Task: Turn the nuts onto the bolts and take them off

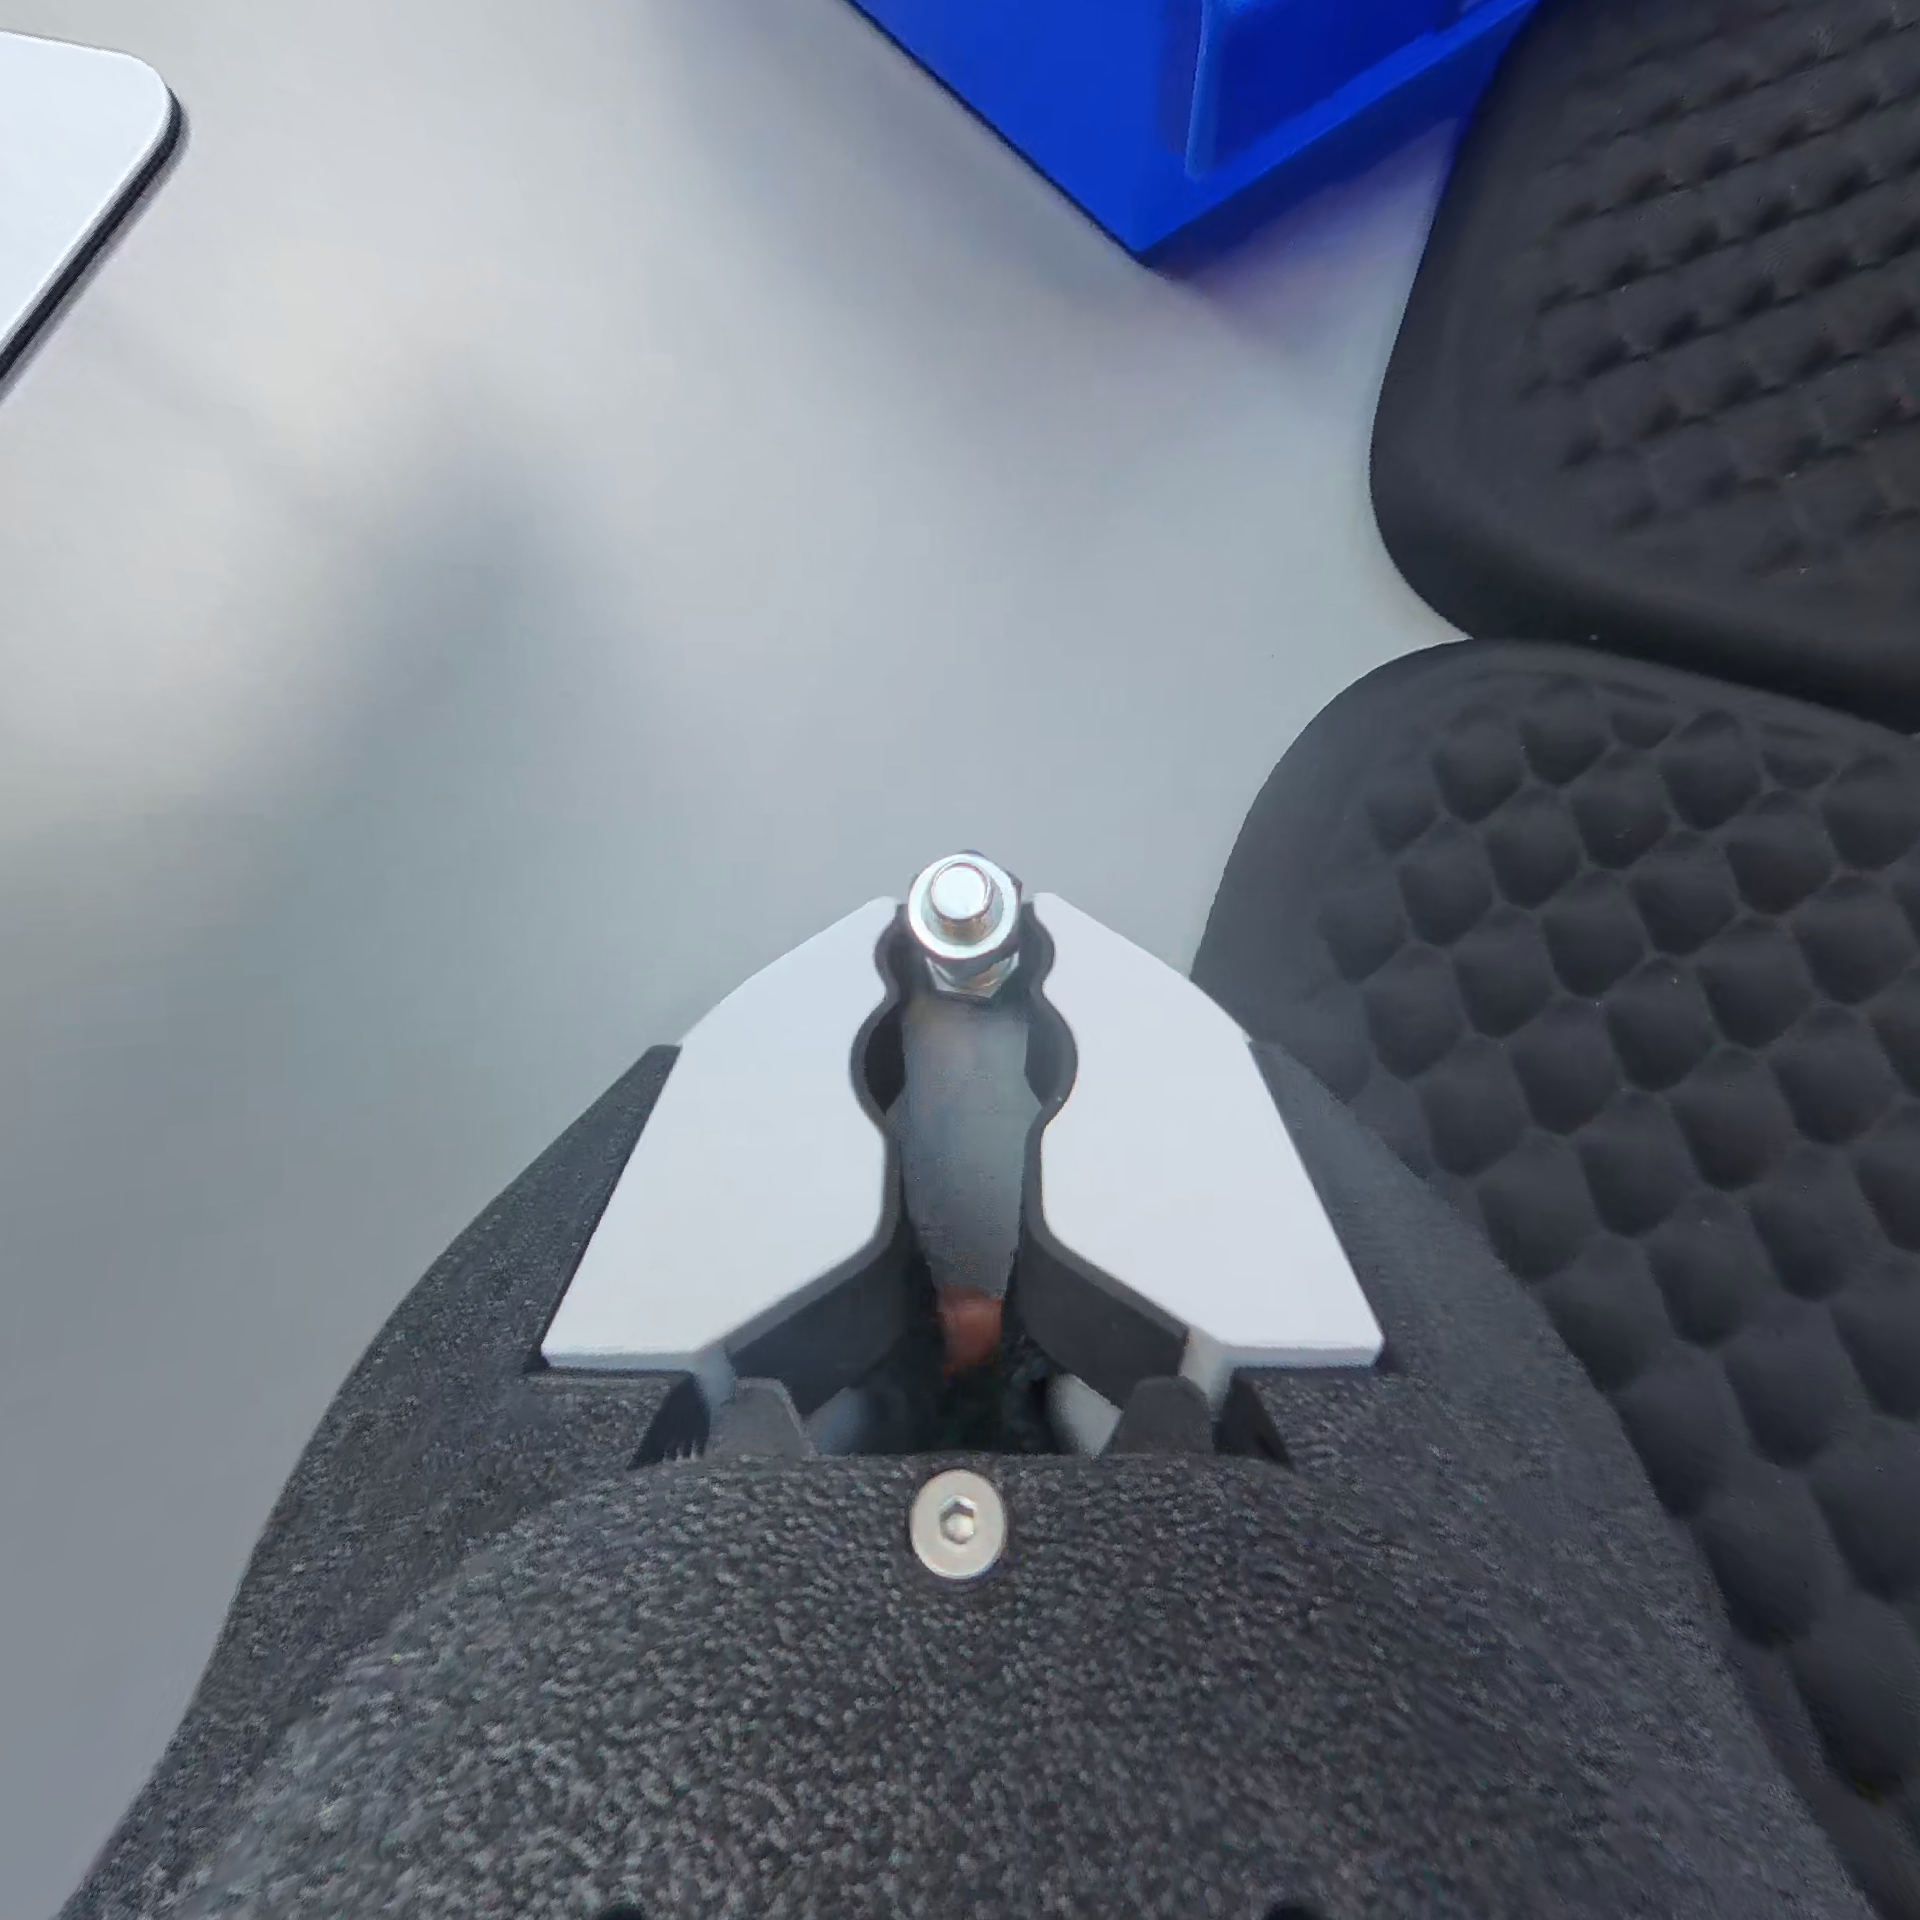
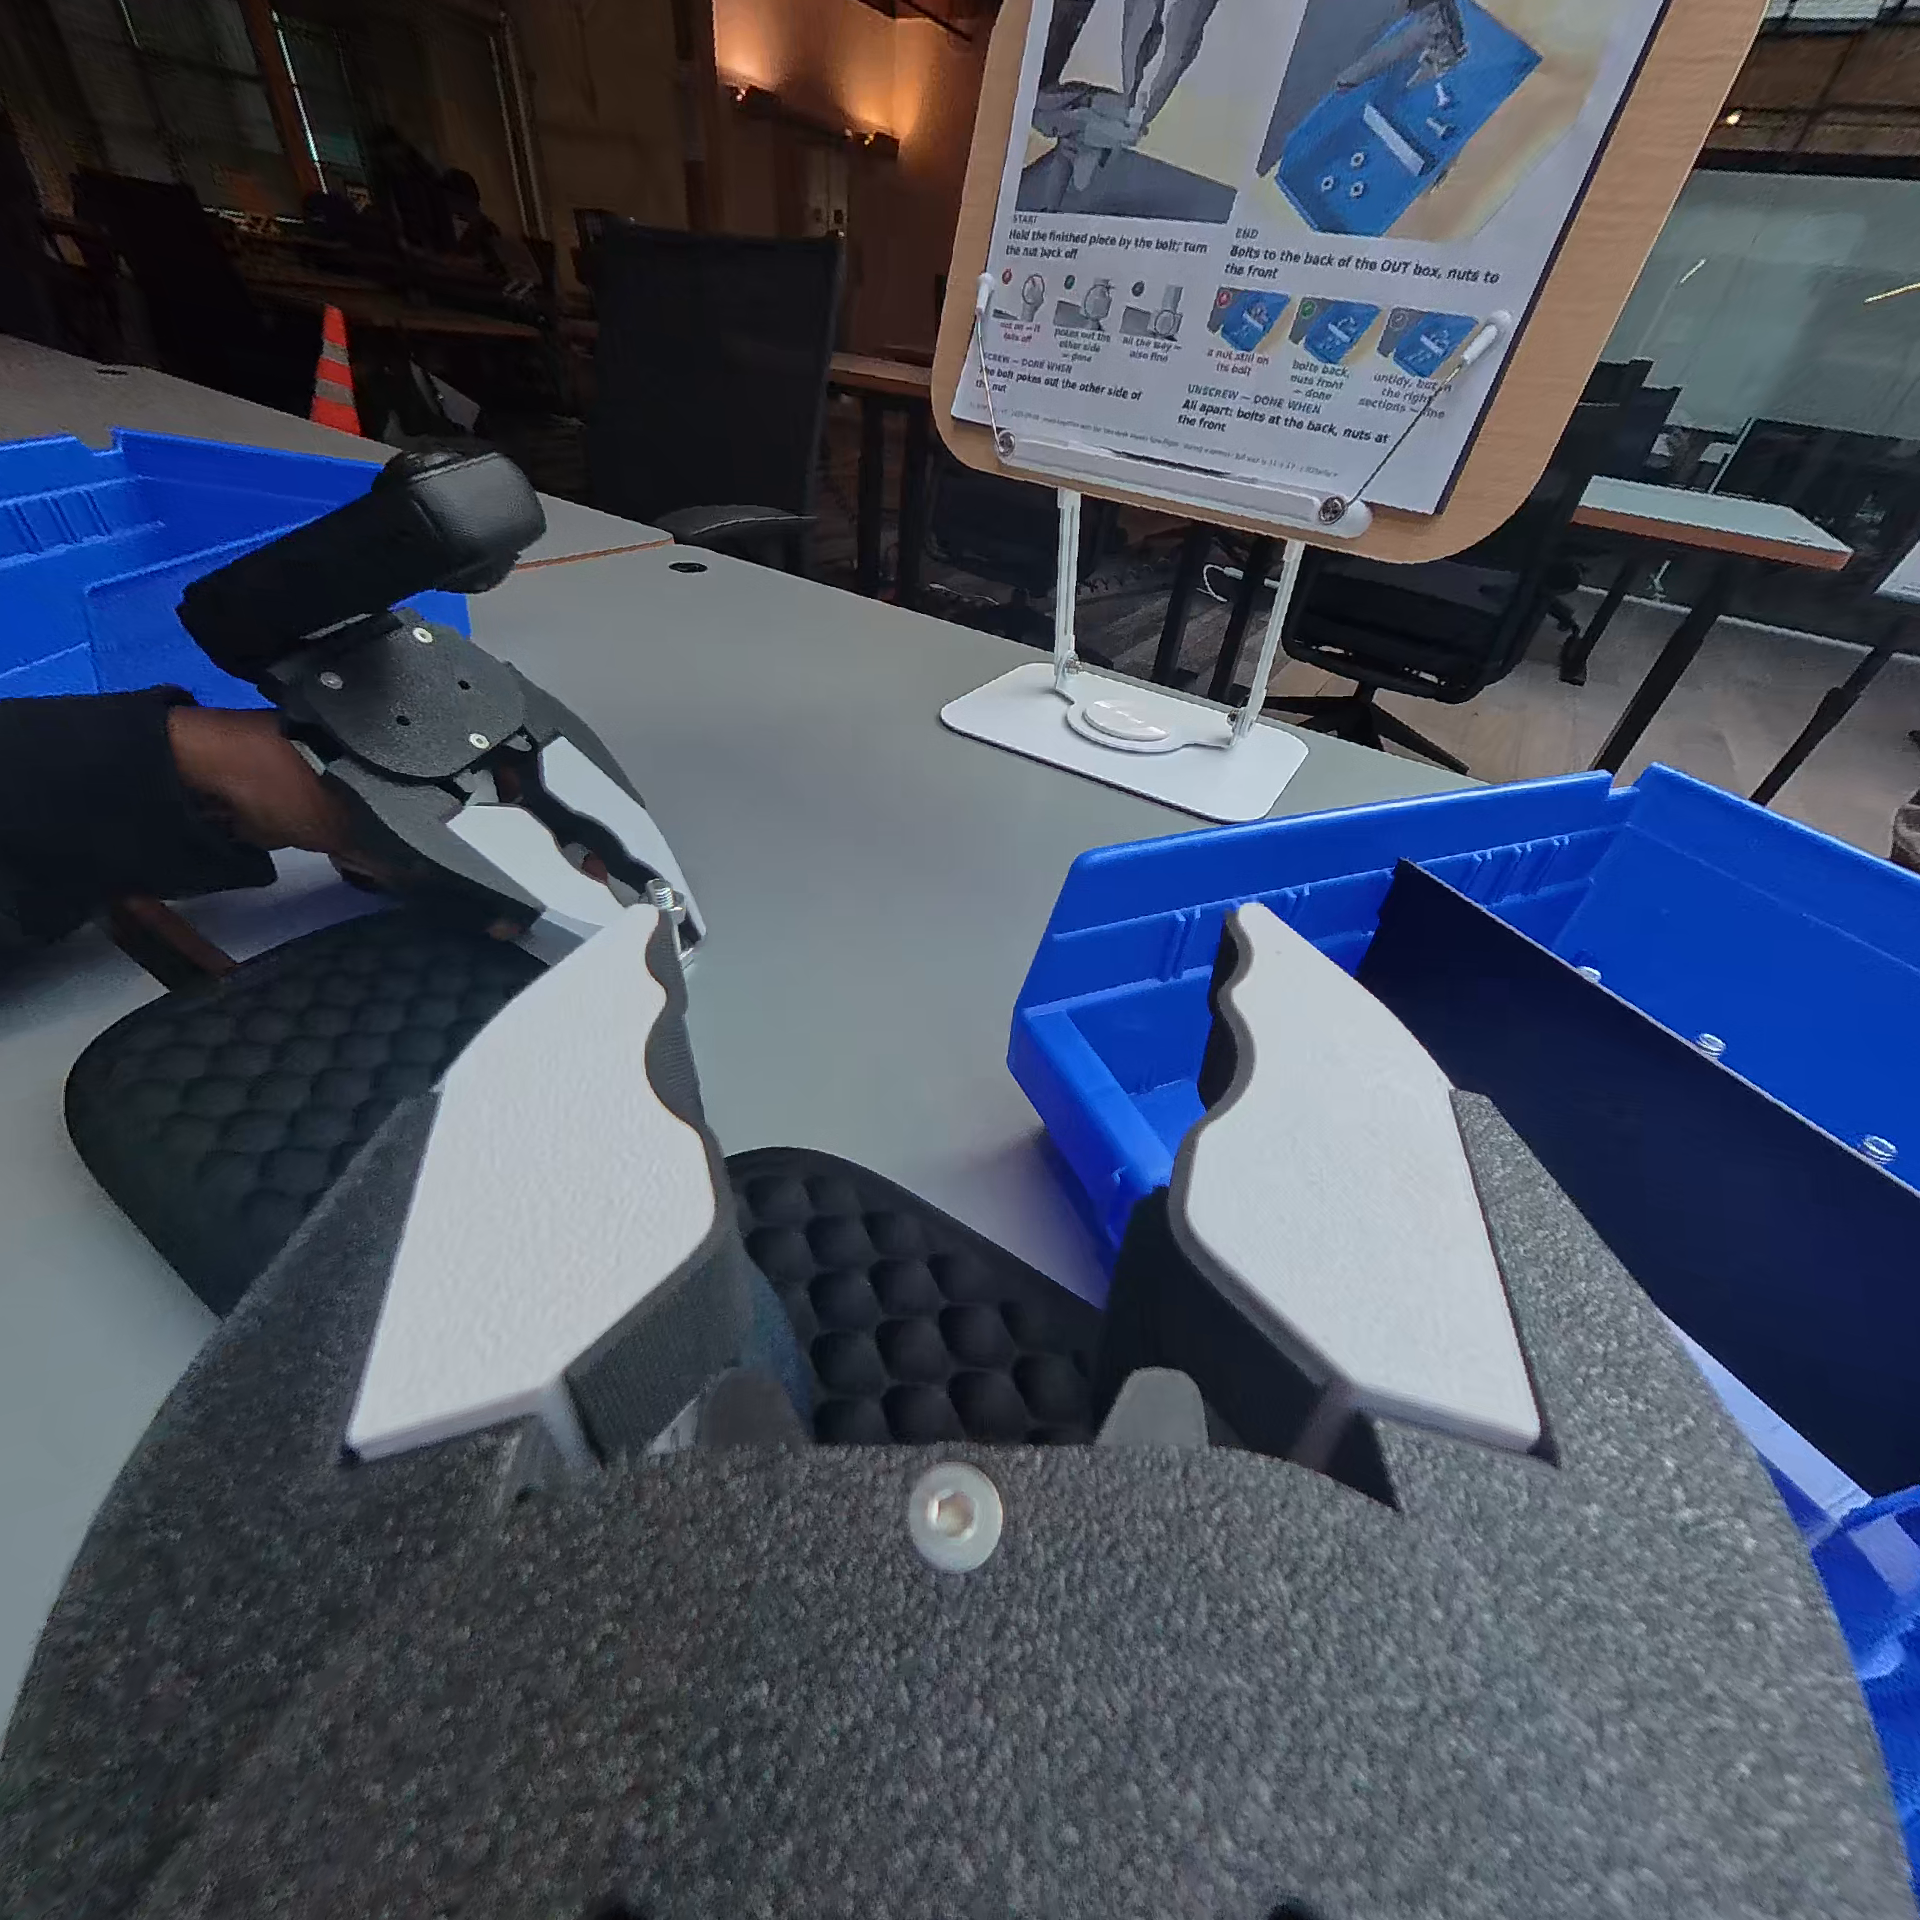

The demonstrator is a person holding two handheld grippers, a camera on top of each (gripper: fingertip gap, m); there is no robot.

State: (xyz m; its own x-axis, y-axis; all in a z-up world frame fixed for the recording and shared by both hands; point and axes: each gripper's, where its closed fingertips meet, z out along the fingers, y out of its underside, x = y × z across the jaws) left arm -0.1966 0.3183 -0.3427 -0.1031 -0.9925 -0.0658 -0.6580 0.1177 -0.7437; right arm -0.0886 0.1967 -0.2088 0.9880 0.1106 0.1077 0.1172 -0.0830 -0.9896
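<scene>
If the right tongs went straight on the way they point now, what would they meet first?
Probably the bare grey table past the black mat; the open right tongs aim between the left tongs and the blue bin. Depth is unclear.

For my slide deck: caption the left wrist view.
Left tongs shut on a bolt with nut, above the grey table.

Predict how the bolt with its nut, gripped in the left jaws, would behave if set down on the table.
The bolt looks metal: probably stiff and heavy for its size. Its round shank would likely roll on the smooth table; the hex nut may check that.
</scene>
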